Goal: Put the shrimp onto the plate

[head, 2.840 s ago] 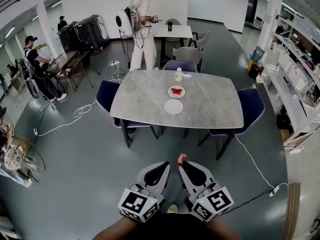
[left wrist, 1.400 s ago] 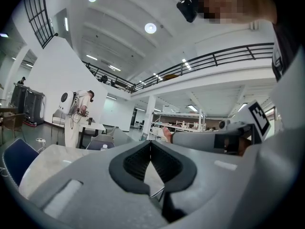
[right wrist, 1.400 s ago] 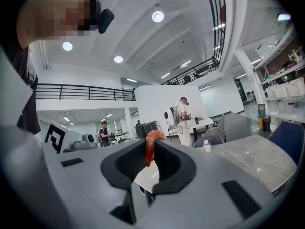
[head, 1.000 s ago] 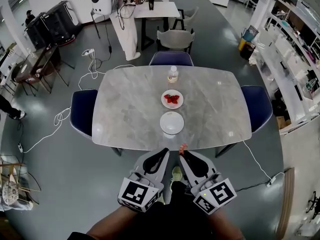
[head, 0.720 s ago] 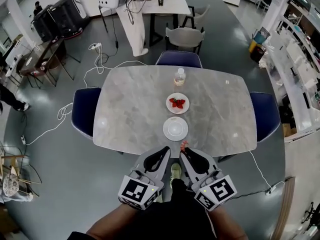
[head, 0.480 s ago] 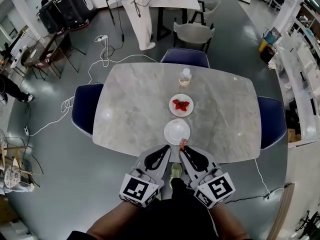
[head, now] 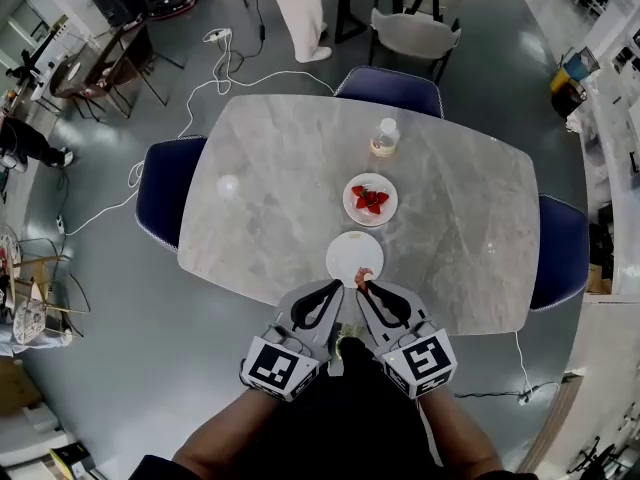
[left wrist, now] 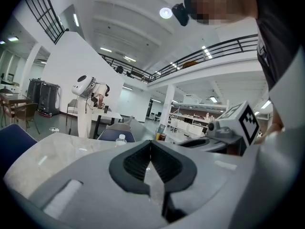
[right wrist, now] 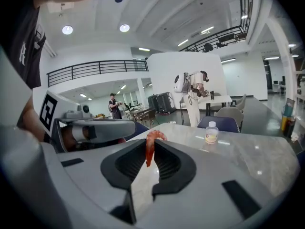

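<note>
Shrimp, likely soft, light and slippery, is pinched along its body in my right tool above the empty plate's near rim, while my left tool is closed on nothing.

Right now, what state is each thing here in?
right hand-held gripper, shut on the shrimp.
left hand-held gripper, shut, empty.
near plate, empty.
far plate, holding red food.
bottle, upright, capped.
</note>
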The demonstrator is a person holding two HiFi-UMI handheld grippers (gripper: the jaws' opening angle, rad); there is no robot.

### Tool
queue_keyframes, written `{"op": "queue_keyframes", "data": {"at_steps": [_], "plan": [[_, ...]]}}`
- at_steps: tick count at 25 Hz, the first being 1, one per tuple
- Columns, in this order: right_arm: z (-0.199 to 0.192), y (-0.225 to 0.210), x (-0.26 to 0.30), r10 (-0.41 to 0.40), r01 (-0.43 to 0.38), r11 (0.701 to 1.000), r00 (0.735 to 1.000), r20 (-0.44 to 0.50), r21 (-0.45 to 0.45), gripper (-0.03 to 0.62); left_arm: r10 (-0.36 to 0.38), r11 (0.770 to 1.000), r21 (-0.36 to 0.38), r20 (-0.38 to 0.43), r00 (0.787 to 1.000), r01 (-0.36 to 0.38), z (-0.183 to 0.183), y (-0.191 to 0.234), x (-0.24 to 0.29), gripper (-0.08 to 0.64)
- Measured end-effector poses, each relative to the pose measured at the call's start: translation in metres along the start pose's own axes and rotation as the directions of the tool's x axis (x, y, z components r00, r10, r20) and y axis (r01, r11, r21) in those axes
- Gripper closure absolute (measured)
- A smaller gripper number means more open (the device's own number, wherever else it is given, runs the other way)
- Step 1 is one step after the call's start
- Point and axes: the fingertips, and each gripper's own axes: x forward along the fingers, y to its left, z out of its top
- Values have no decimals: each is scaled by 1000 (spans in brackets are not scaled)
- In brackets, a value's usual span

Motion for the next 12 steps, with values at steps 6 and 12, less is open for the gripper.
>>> {"op": "queue_keyframes", "data": {"at_steps": [6,12], "plan": [[-48,-20,38,-4,-3,999,990,-139,-46,535,16,1000,-17,-31,999,-16,-22,18,10,552],[-104,-34,75,-21,-11,994,959,-281,-111,535,-9,999,-35,-51,999,7,-46,36,18,552]]}}
